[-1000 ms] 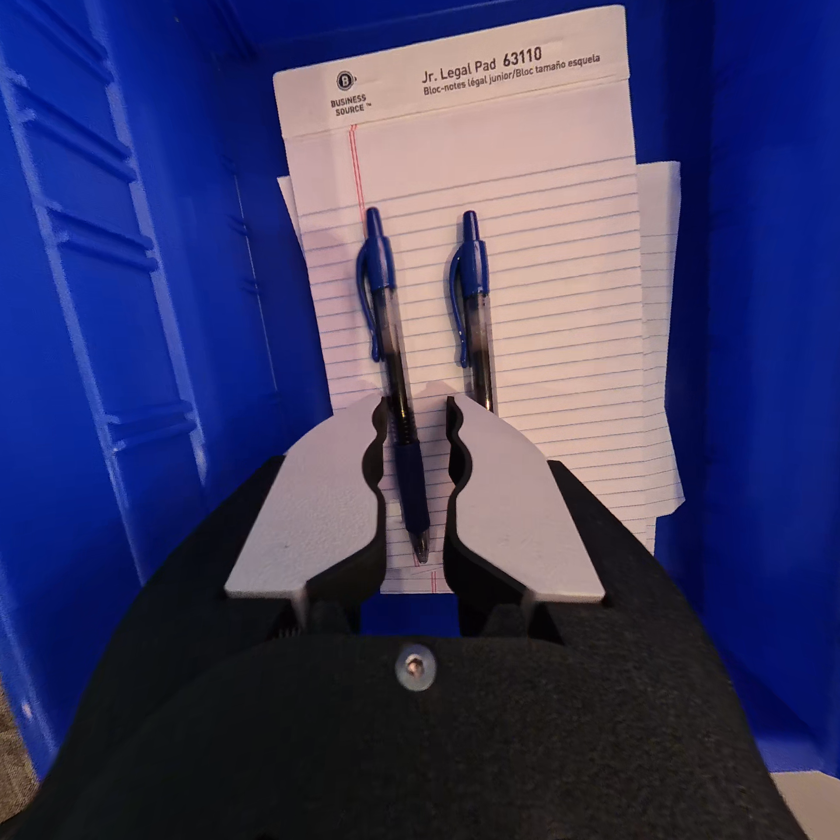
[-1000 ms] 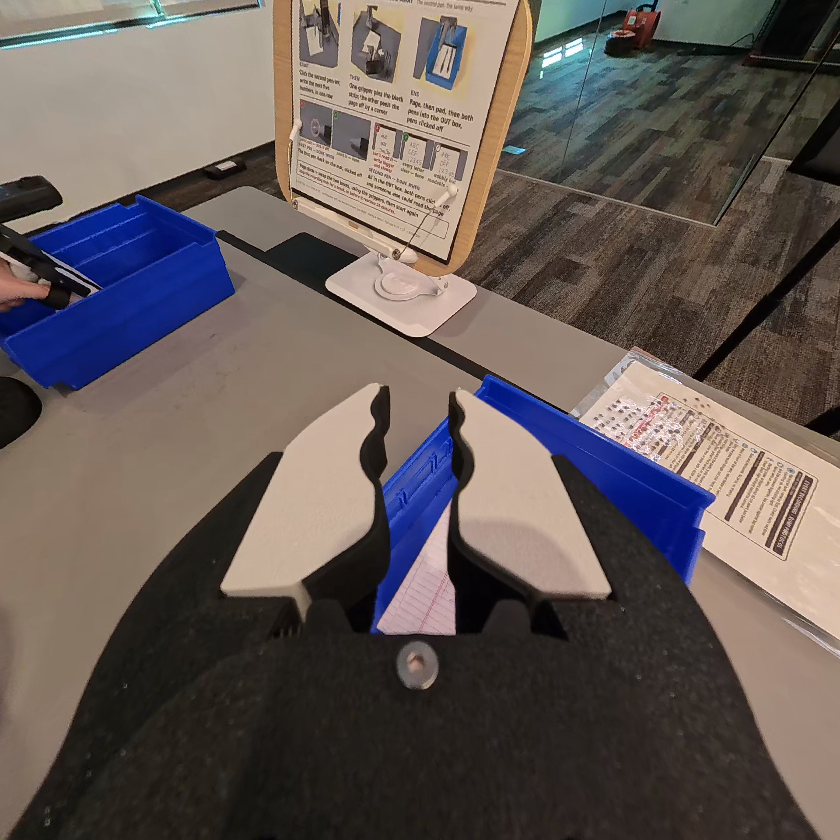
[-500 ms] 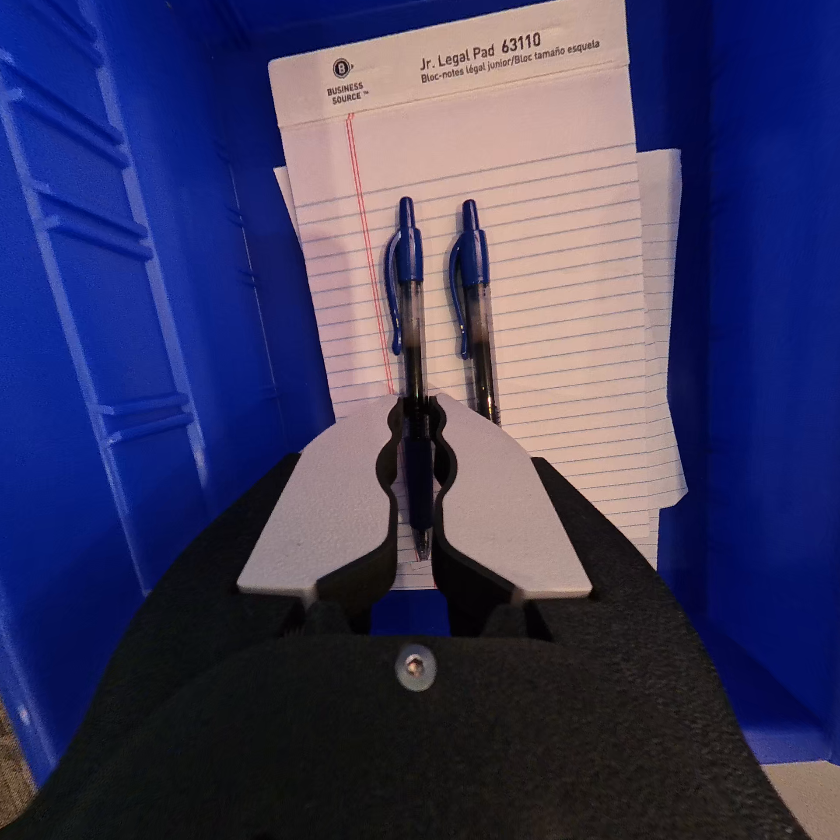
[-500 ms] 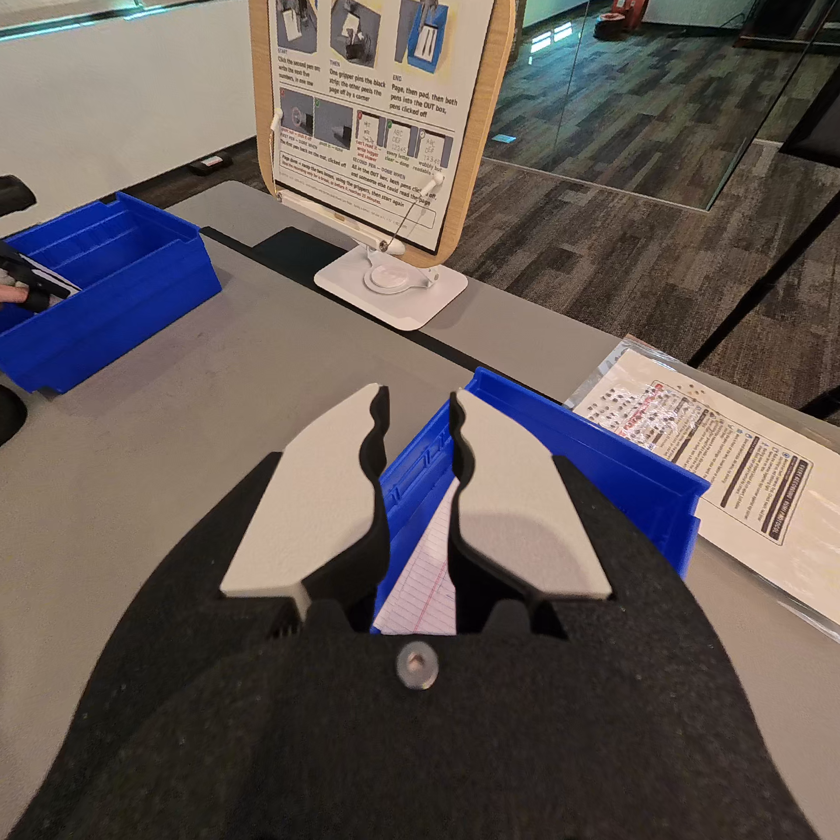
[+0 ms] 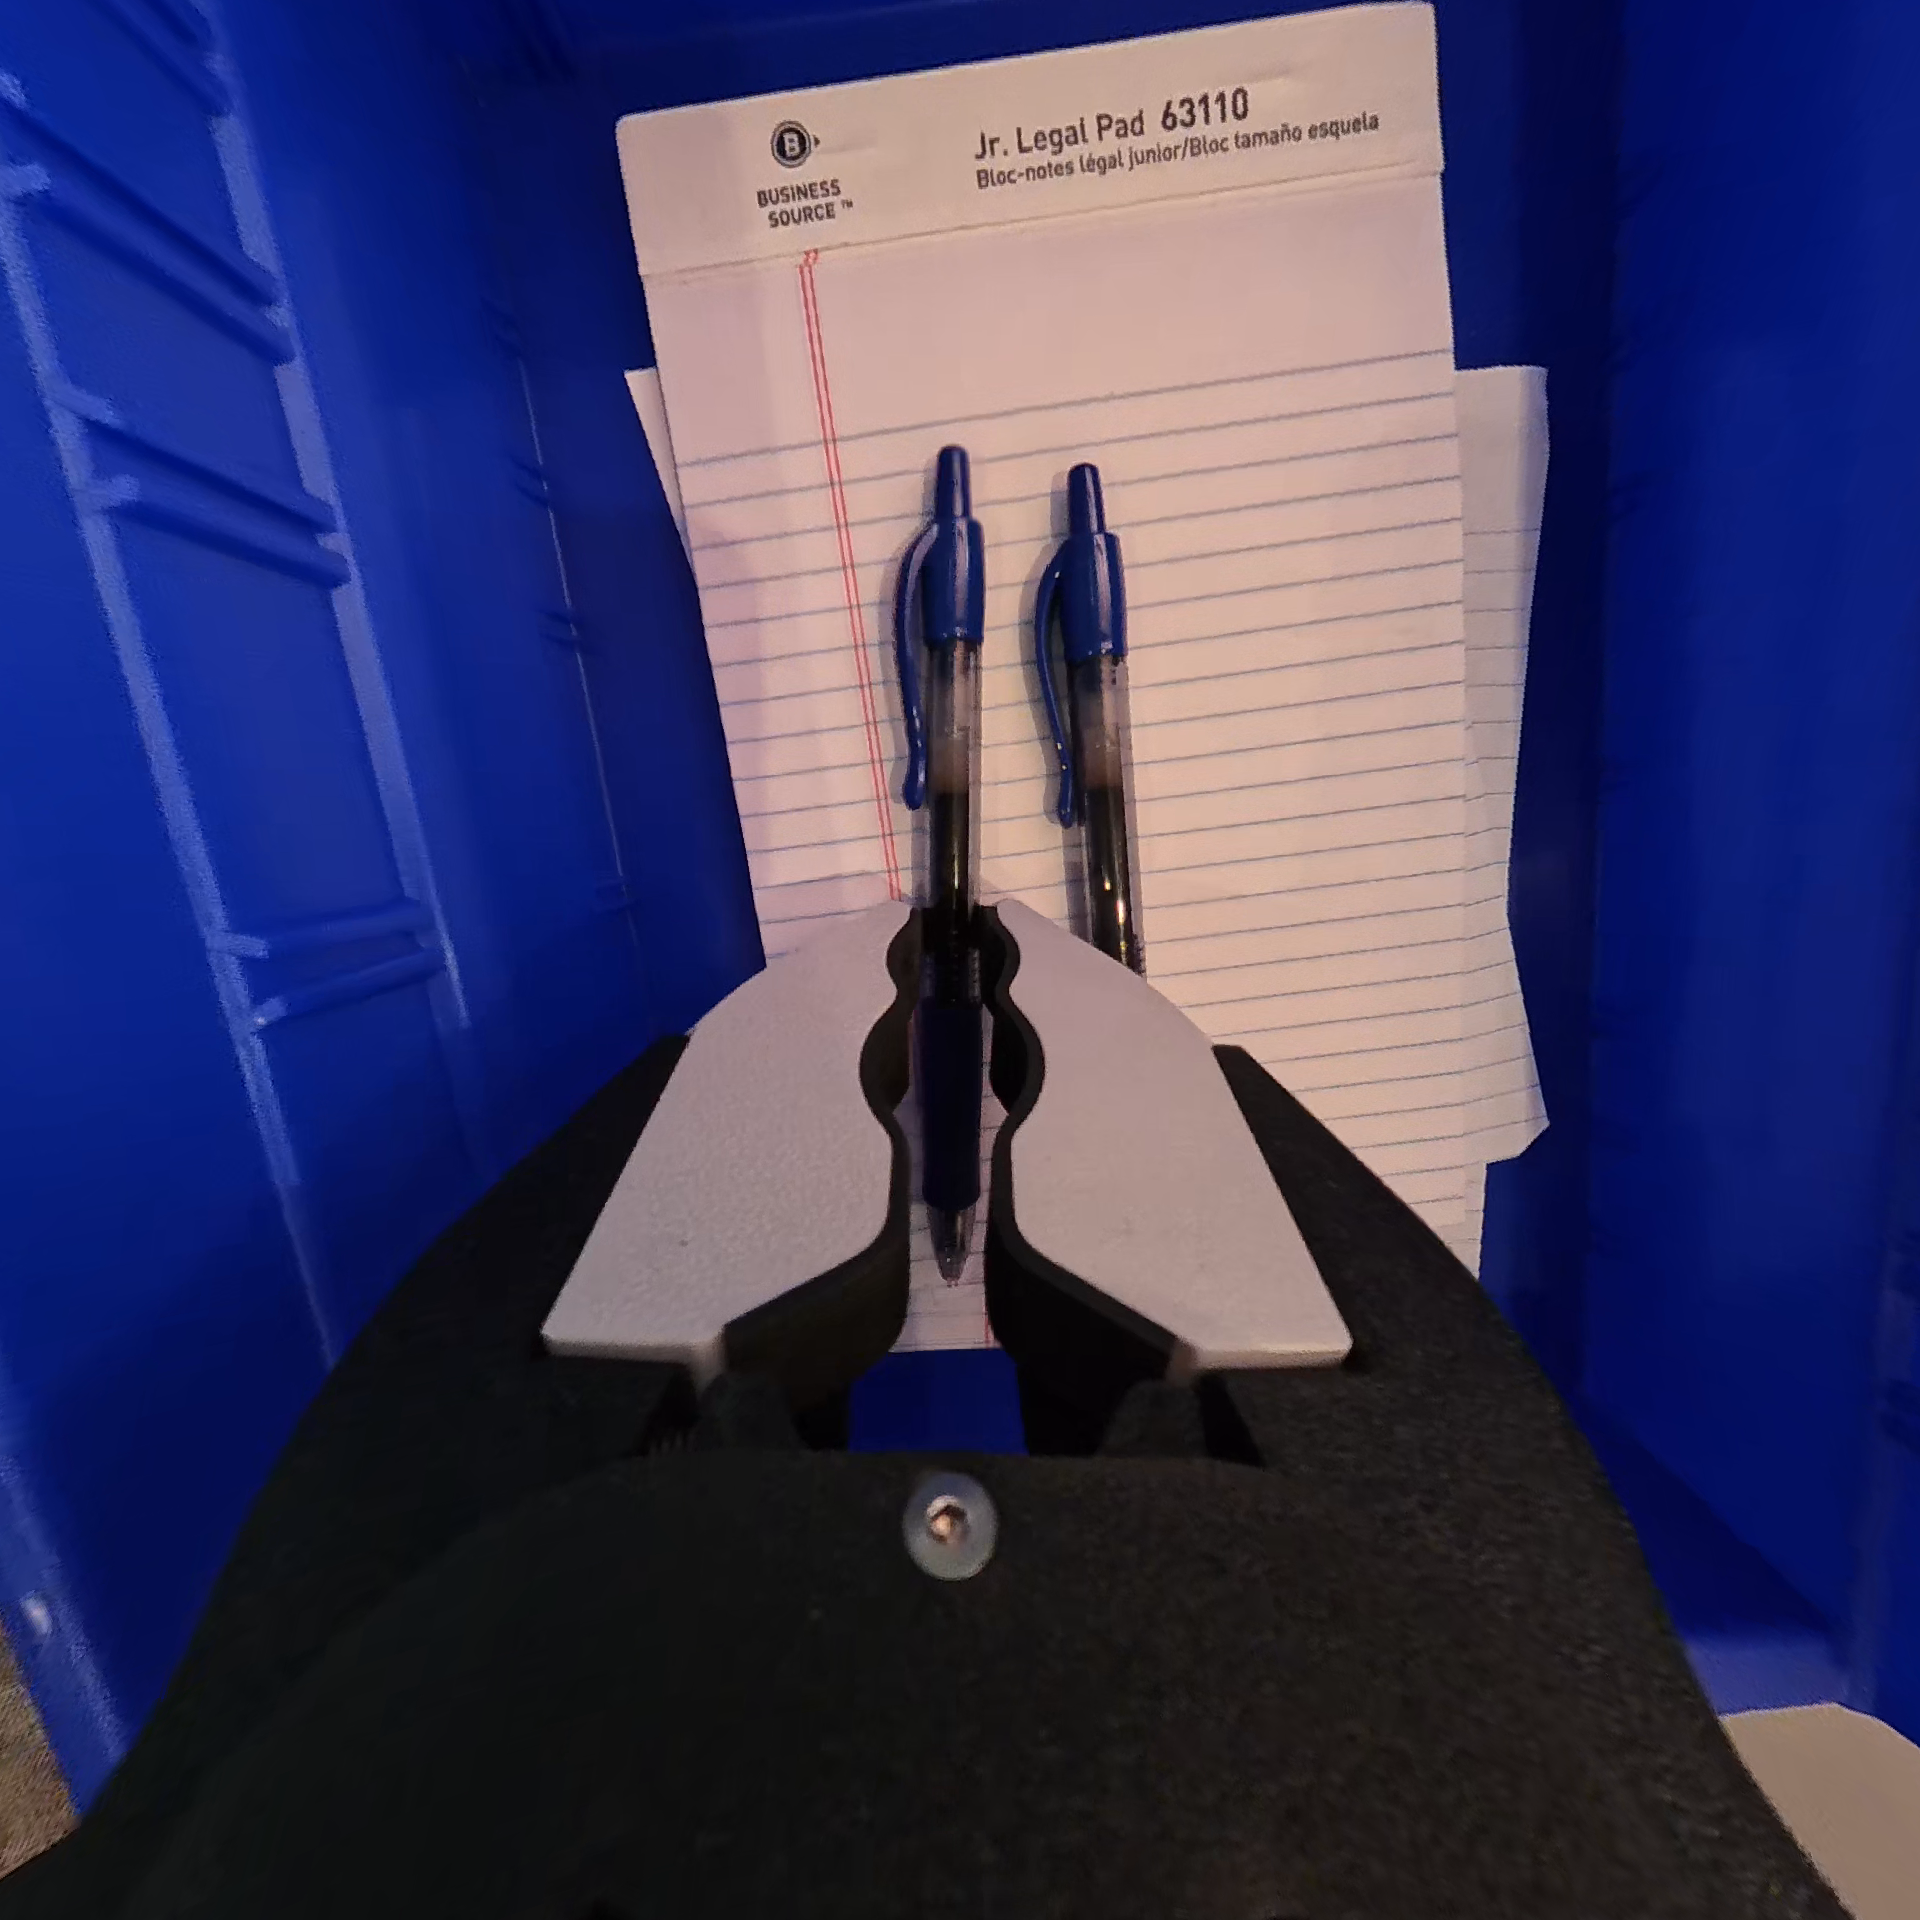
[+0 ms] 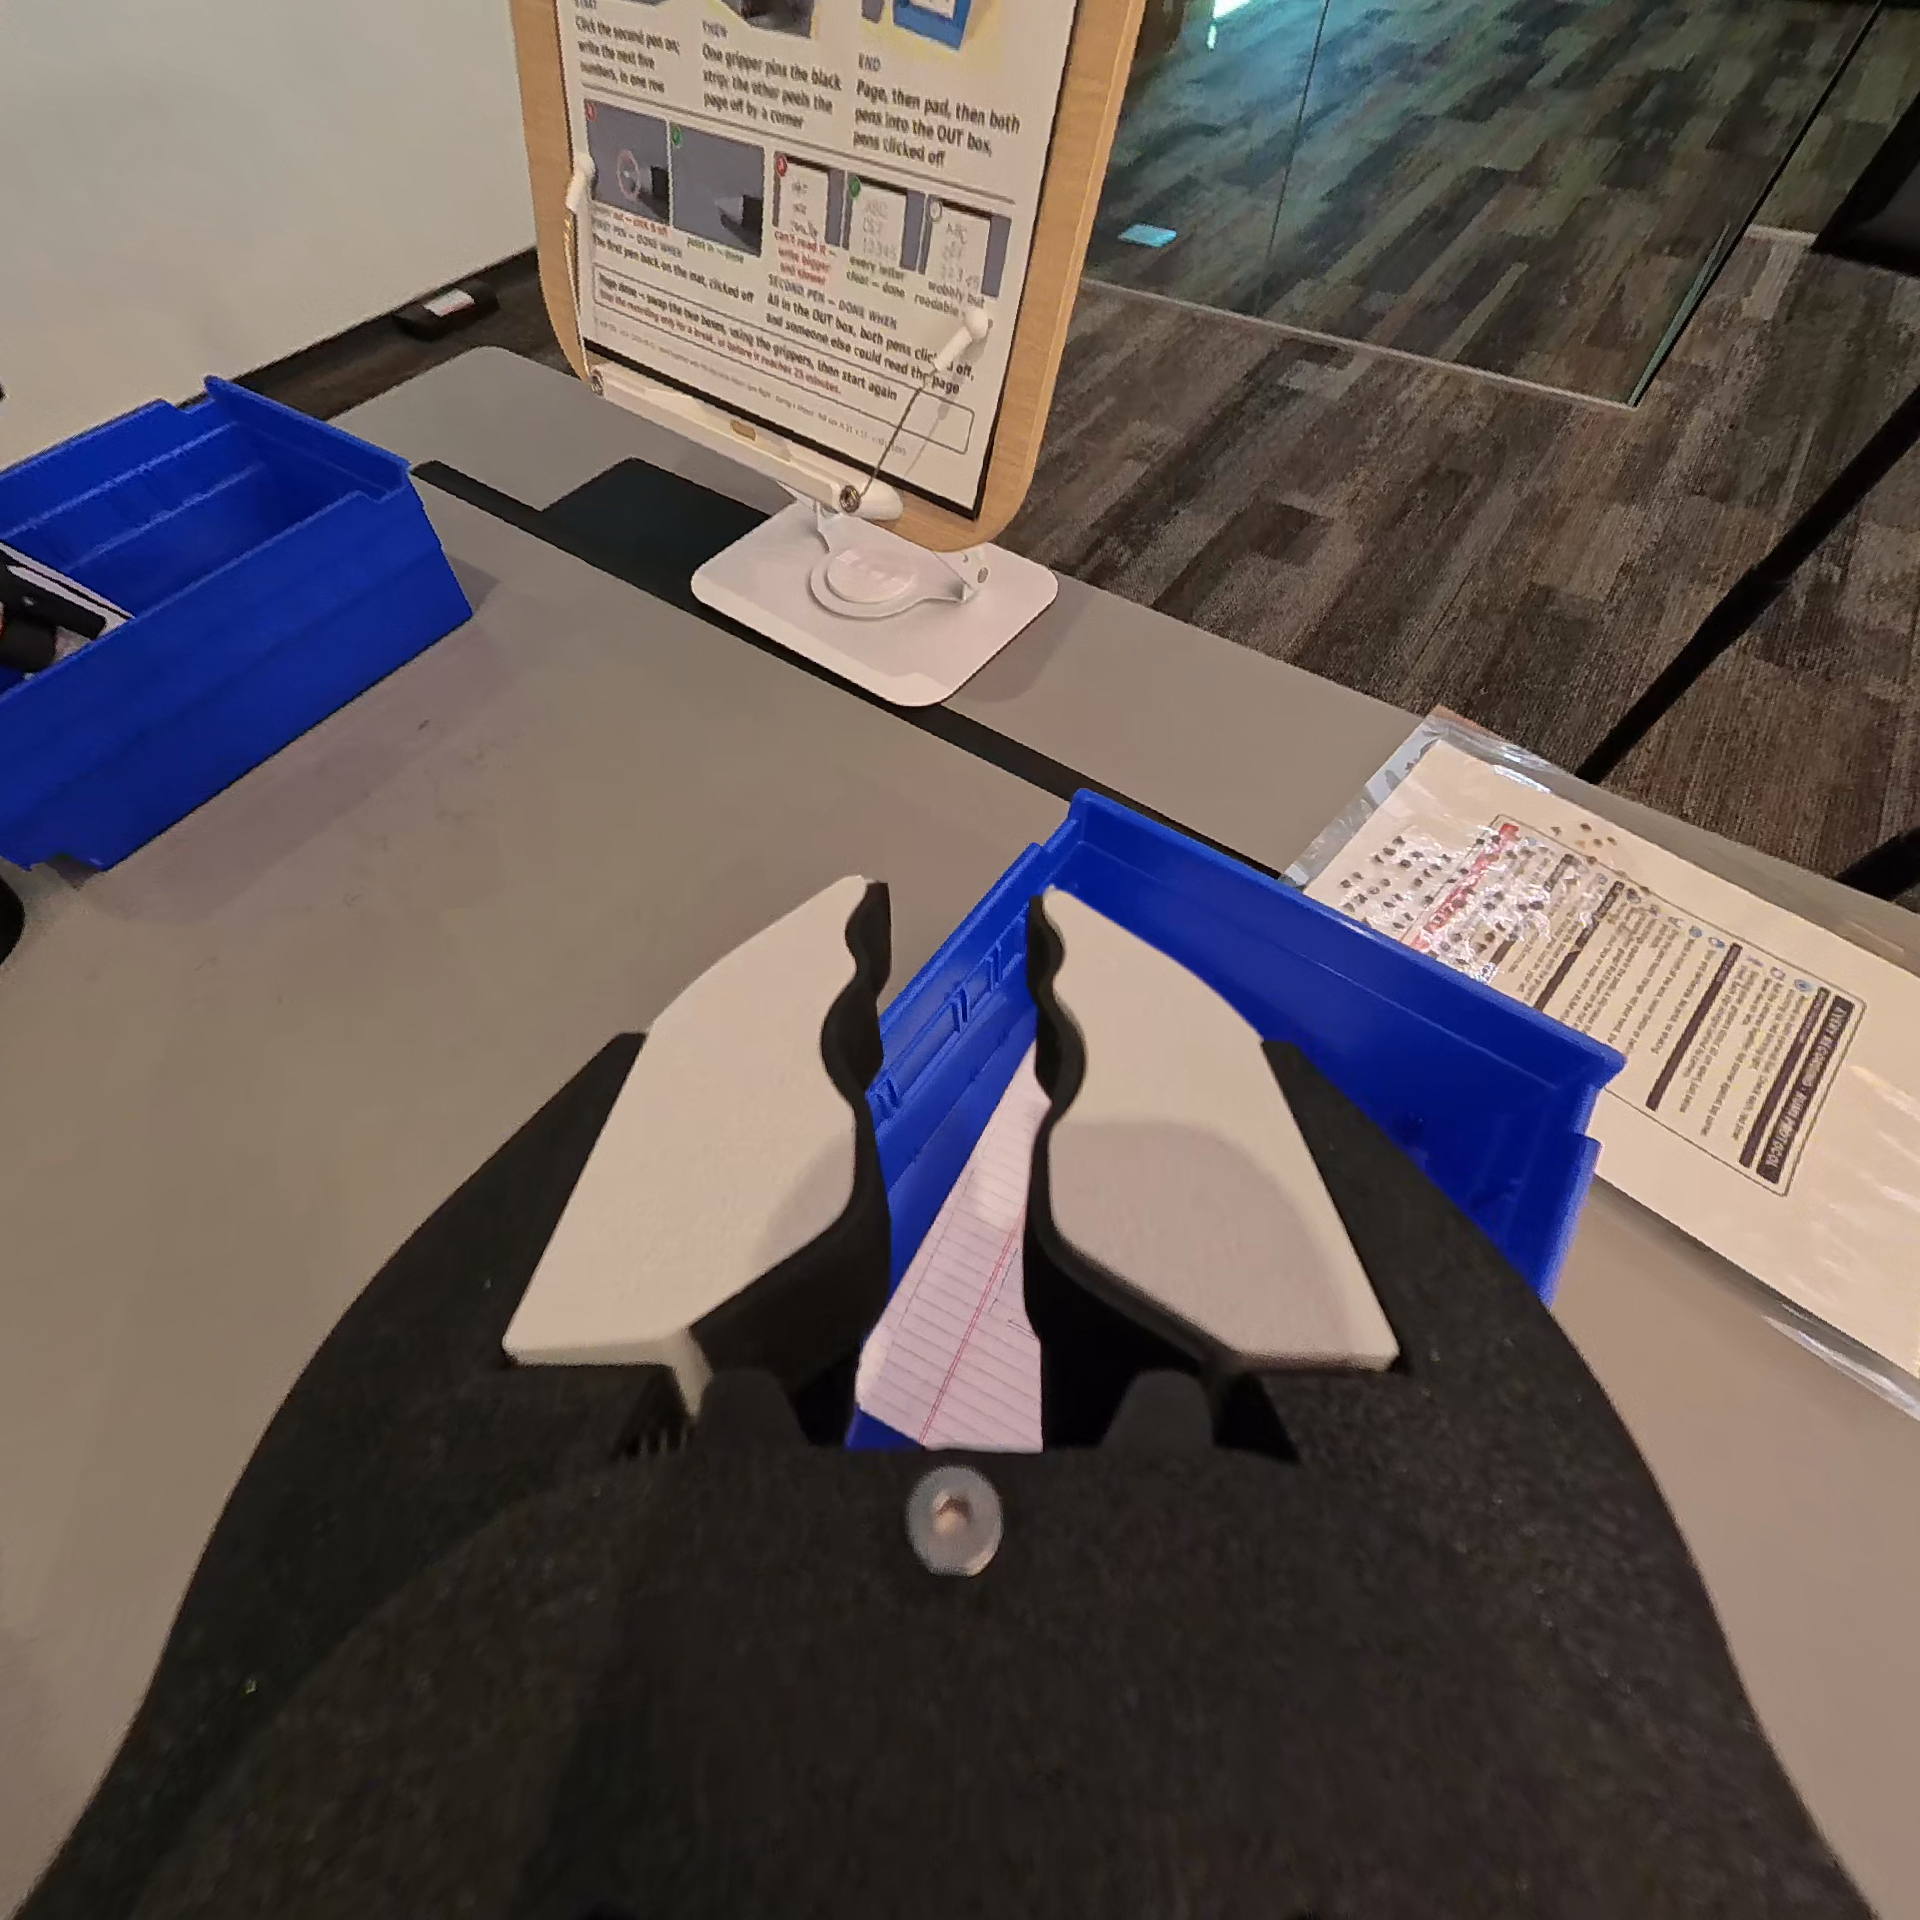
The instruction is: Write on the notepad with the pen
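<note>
- Left gripper [image 5: 951, 914] is down inside a blue bin [image 5: 312, 727], its grey fingers [image 5: 748, 1143] pinched onto the dark rubber grip of the left-hand blue pen [image 5: 951, 831].
- That pen lies lengthwise on the lined notepad [image 5: 1195, 416], clicker end toward the pad's white header strip, writing tip pointing back between the fingers, near the pad's lower edge.
- It sits just right of the red margin line, clip curving out to its left.
- A second blue pen [image 5: 1096, 717] lies parallel, just beside the first and apart from it; its lower end disappears behind the right finger.
- Loose lined sheets [image 5: 1501, 727] poke out from under the pad at both side edges.
- The pad fills the bin floor between the ribbed left wall and the smooth right wall.
- Right gripper [image 6: 961, 894] has its fingers spread with nothing between them, above a second blue bin [image 6: 1351, 997] near the tabletop's right edge.
- A lined sheet [image 6: 966, 1299] shows in that bin through the gap.
- Instruction board on a white stand [image 6: 873, 613] rises at the tabletop's far edge; a bagged printed sheet [image 6: 1621, 1018] lies at the right edge, beside the bin.
- The first bin appears again at the left edge.
</note>
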Motion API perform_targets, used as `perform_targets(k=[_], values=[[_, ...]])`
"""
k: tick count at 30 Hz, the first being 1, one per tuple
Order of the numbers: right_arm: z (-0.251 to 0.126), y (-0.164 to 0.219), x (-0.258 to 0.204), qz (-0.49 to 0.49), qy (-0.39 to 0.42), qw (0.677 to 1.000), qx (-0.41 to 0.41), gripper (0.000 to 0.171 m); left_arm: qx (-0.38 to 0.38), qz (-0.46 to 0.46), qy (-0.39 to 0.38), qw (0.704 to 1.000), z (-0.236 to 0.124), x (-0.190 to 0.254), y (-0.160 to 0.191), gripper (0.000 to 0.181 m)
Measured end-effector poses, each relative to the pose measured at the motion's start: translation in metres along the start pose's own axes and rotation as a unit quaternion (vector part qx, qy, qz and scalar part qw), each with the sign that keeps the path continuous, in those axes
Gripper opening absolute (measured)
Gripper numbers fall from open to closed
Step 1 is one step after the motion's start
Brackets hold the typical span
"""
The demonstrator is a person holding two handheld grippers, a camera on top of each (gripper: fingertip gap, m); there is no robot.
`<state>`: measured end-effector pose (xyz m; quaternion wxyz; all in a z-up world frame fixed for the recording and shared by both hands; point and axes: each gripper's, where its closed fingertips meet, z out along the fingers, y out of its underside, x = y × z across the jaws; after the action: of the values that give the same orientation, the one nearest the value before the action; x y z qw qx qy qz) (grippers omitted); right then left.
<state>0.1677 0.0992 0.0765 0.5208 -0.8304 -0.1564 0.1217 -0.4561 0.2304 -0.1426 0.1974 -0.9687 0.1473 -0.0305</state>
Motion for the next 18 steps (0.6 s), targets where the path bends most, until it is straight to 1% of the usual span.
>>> perform_targets(k=[5, 9, 11, 14, 16, 18], values=[[0.002, 0.008, 0.006, 0.001, 0.012, 1.0, -0.02, 0.025, 0.02, -0.003, -0.015, 1.0, -0.004, -0.006, -0.002, 0.01], [0.003, 0.008, 0.007, 0.006, 0.008, 1.0, -0.018, 0.025, 0.052, -0.004, -0.024, 0.998, -0.022, -0.006, -0.012, 0.01], [0.003, 0.009, 0.009, 0.009, 0.008, 1.0, -0.02, 0.025, 0.073, -0.005, -0.028, 0.997, -0.039, -0.002, -0.021, 0.01], [0.004, 0.012, 0.011, 0.013, 0.011, 1.0, -0.025, 0.025, 0.107, 0.002, -0.036, 0.994, -0.075, 0.015, -0.035, 0.01], [0.004, 0.014, 0.012, 0.014, 0.013, 0.999, -0.029, 0.025, 0.13, 0.011, -0.054, 0.99, -0.102, 0.035, -0.041, 0.01], [0.005, 0.015, 0.013, 0.015, 0.014, 0.999, -0.031, 0.025, 0.16, 0.036, -0.06, 0.985, -0.126, 0.071, -0.047, 0.01]])
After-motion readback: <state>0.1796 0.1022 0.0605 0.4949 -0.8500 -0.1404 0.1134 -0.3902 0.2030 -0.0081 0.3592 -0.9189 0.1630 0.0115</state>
